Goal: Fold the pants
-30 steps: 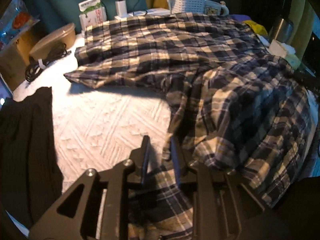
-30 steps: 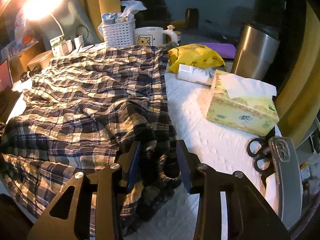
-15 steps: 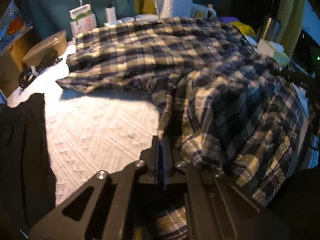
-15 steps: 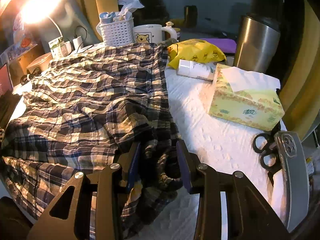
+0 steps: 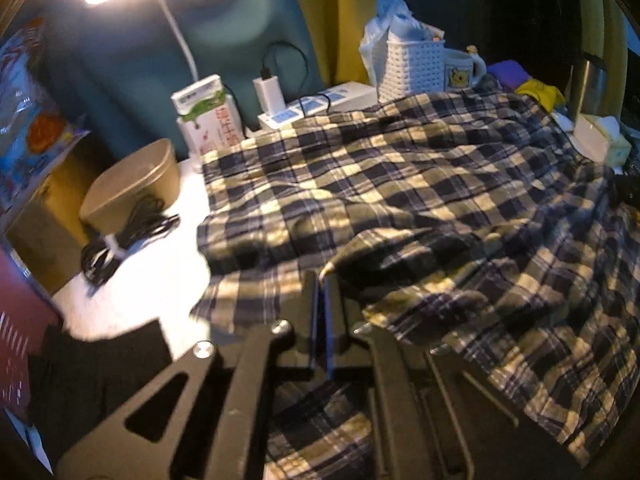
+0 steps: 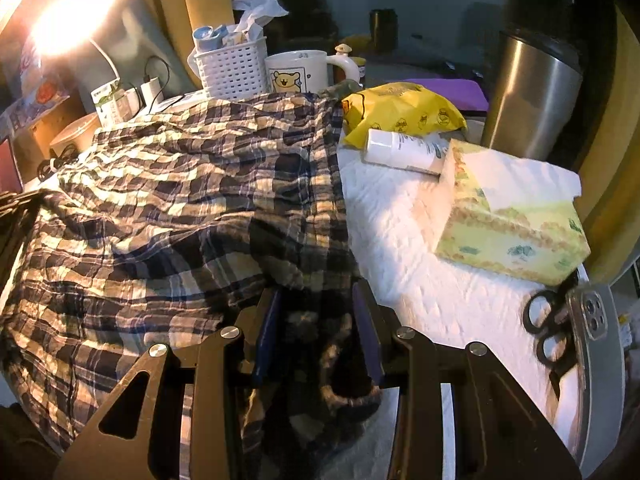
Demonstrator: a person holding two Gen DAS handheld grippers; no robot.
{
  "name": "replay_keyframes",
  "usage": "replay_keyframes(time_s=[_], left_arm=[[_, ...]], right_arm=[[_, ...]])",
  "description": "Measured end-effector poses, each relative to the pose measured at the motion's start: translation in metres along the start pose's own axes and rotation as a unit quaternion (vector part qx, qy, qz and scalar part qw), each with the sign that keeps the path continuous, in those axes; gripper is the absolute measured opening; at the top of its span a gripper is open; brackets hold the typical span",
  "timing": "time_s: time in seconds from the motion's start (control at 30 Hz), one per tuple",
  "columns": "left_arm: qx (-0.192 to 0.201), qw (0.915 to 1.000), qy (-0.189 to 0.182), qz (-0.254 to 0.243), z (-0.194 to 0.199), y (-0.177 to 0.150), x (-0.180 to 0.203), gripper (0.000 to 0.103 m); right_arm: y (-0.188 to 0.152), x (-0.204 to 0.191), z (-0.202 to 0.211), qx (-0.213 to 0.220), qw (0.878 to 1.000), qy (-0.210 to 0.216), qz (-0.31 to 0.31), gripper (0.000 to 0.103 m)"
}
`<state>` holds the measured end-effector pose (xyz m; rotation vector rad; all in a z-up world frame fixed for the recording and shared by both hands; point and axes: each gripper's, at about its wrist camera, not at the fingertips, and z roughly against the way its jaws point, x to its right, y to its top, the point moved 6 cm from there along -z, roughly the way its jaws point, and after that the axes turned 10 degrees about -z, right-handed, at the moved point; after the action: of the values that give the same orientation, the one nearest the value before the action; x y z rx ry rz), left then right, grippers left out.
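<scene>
left wrist: pants (image 5: 400,184) in claw (image 5: 321,280)

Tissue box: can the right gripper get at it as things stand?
Probably not yet: the right gripper has bunched plaid pants between its jaws. Otherwise bare white cover leads to the tissue box.

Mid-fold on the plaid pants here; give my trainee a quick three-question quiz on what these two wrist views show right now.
1. True or false: the left tongs stand wide open above the plaid pants.
2. What lies between the fingers of the right tongs?
   A. scissors  B. bunched plaid fabric  C. nothing
3. Which box sits on the white table cover to the right of the pants?

Key:
1. False; they are shut on a fold of the pants.
2. B.
3. The tissue box.
</scene>
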<state>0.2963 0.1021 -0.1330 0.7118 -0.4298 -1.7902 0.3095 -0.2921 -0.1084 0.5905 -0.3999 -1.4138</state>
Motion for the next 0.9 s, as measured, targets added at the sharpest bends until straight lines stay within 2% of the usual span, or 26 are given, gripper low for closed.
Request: replay_keyframes(time_s=[0.17,0.3,0.33,0.37,0.4,0.53,0.6,0.7,0.73,0.77,0.87,0.9], left_arm=[[-0.037,0.9983,-0.044,-0.014,-0.023,-0.001,0.002,0.004],[-0.030,0.9961,-0.077,0.031,-0.011,-0.013,-0.010,0.008],[-0.028,0.9955,-0.078,0.045,-0.008,-0.017,-0.014,0.010],[-0.023,0.9946,-0.080,0.062,-0.006,-0.020,-0.021,0.011],[-0.020,0.9936,-0.083,0.074,-0.003,-0.023,-0.025,0.012],[-0.009,0.9910,-0.095,0.094,0.005,-0.030,-0.029,0.013],[-0.001,0.9902,-0.100,0.097,0.007,-0.029,-0.029,0.014],[-0.001,0.9890,-0.109,0.099,0.005,-0.031,-0.027,0.014],[-0.004,0.9890,-0.111,0.098,0.004,-0.033,-0.025,0.015],[-0.007,0.9889,-0.112,0.097,0.004,-0.034,-0.024,0.015],[-0.026,0.9870,-0.125,0.097,-0.003,-0.044,-0.020,0.016],[-0.035,0.9866,-0.126,0.098,-0.006,-0.048,-0.019,0.016]], right_arm=[[0.012,-0.003,-0.004,-0.005,1.000,-0.006,0.007,0.039],[0.025,0.005,0.003,0.006,1.000,-0.002,-0.001,0.040],[0.030,0.007,0.004,0.008,1.000,0.004,-0.009,0.043],[0.034,0.010,0.006,0.012,1.000,0.010,-0.016,0.051],[0.039,0.012,0.007,0.018,0.999,0.012,-0.024,0.055],[0.057,0.012,-0.002,0.021,1.000,0.008,-0.022,0.057],[0.063,0.010,-0.015,0.009,1.000,0.013,-0.021,0.057],[0.061,0.002,-0.041,-0.034,0.999,0.016,-0.015,0.057],[0.057,-0.005,-0.049,-0.049,0.999,0.018,-0.001,0.054],[0.053,-0.012,-0.055,-0.058,0.998,0.017,0.014,0.043],[0.045,-0.024,-0.060,-0.050,0.997,-0.019,0.060,0.038],[0.045,-0.024,-0.060,-0.046,0.997,-0.021,0.060,0.033]])
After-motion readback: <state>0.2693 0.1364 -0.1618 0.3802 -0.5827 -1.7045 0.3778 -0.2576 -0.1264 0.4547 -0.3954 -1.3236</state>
